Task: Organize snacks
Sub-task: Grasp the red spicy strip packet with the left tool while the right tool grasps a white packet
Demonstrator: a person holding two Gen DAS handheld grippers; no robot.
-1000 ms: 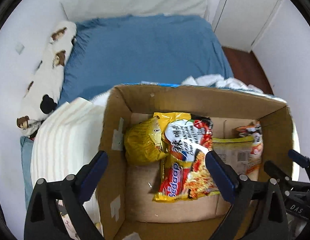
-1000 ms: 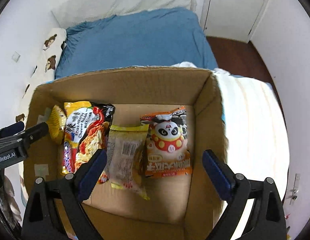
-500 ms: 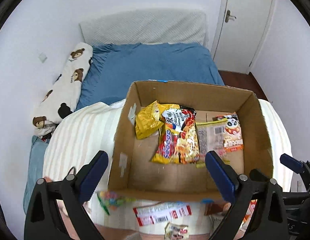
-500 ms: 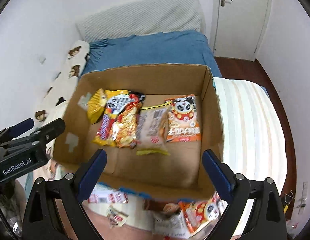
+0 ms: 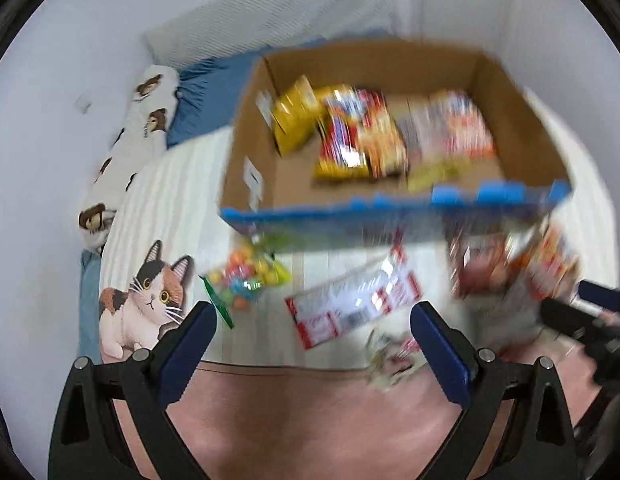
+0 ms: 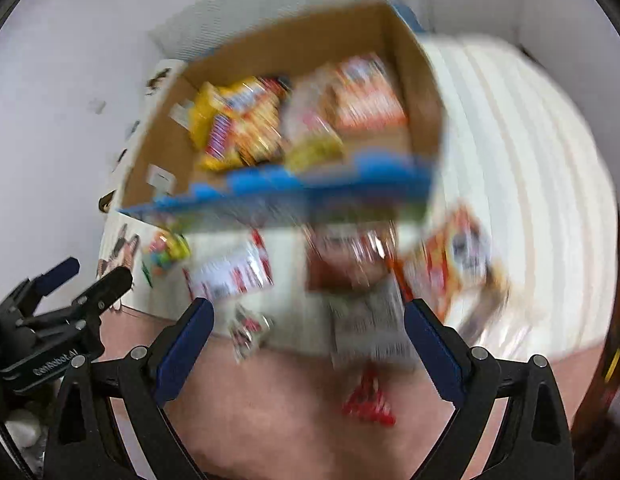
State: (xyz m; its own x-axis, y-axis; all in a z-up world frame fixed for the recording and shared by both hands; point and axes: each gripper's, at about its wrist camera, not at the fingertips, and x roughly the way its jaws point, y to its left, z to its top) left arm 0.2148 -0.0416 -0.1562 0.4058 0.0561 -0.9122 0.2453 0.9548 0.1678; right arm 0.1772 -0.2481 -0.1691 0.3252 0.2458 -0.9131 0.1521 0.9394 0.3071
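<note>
White walls close around a bed (image 5: 198, 92) with a blue sheet, a cream ribbed blanket (image 5: 170, 200) and a long bear-print pillow (image 5: 146, 120) along the left of the frame. On the blanket, in the upper middle of both views, sits an open cardboard box (image 5: 250, 152) with a blue-printed front flap; both pictures are smeared by motion. Inside lie glossy snack packets: a crinkled yellow bag (image 5: 294, 120) at the left wall, a red and yellow noodle packet (image 5: 361, 136) beside it, and an orange packet (image 5: 461, 124) toward the right.

Below the box, loose snacks lie on the blanket just above the fingers: a clear bag of coloured candies (image 5: 246, 276), a flat red and white packet (image 5: 353, 304), and an orange packet with a panda face (image 6: 457, 256) at right. A cat-shaped plush (image 5: 146, 300) rests at lower left.

The left hand-held gripper (image 5: 311, 344) hangs with its blue-padded fingers wide apart, holding nothing, the red and white packet between them. The right hand-held gripper (image 6: 308, 336) is likewise spread and empty, over a white printed packet (image 6: 369, 328).
</note>
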